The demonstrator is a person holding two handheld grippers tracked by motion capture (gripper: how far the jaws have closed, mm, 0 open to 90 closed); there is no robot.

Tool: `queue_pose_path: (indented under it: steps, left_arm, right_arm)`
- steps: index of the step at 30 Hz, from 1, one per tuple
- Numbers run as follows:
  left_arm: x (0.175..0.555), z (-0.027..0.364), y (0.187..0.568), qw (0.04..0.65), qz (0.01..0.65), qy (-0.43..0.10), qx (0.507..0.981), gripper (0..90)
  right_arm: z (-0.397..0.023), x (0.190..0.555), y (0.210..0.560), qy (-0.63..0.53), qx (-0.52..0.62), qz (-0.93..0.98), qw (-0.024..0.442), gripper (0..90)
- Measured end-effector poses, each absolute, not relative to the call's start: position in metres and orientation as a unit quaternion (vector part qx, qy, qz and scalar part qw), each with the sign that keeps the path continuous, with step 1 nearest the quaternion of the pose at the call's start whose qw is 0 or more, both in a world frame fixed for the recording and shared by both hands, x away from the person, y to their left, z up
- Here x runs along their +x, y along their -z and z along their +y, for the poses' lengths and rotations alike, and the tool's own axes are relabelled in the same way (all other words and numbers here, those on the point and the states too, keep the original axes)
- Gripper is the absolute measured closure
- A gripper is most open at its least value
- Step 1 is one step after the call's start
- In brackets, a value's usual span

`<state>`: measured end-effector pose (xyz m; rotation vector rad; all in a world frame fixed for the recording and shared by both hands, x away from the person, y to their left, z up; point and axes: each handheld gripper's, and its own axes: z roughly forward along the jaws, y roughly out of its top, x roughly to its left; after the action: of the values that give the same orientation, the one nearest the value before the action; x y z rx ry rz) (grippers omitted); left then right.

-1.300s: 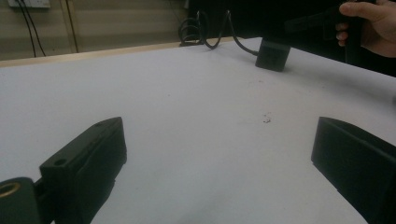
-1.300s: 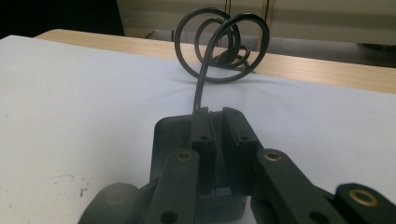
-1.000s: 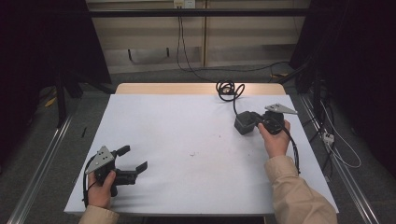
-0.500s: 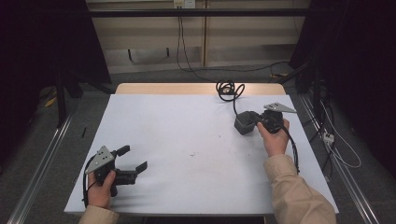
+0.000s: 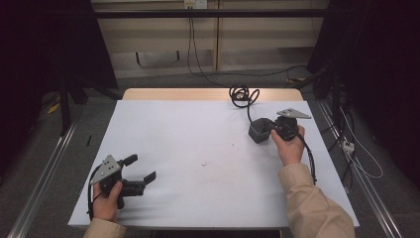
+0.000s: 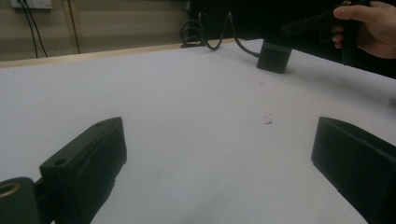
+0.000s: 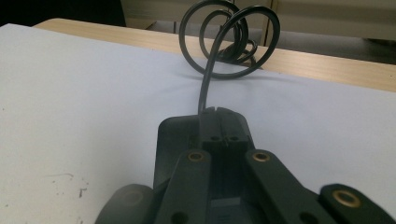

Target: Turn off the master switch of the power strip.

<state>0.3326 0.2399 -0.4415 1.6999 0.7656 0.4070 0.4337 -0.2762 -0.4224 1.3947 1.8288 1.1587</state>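
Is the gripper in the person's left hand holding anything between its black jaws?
No, the left gripper has its jaws spread wide apart, with just bare white table surface between them.

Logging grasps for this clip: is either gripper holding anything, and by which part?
The left gripper is open and holds nothing. The right gripper is shut above the black block; whether it pinches the block or its cable cannot be told.

Dim room — grey floor (image 5: 59, 163), beige wall panels (image 5: 153, 39) behind white table (image 5: 188, 134)
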Motion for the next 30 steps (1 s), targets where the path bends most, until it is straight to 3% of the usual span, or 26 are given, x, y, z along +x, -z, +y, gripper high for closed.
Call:
queue_pose_path:
  steps: [30]
  left_arm:
    - [0.3325, 0.2396, 0.4413, 0.579, 0.327, -0.173, 0.726, 2.9]
  right_arm:
    - [-0.2755, 0.4309, 0.427, -0.416, 0.516, 0.695, 0.28, 90.0]
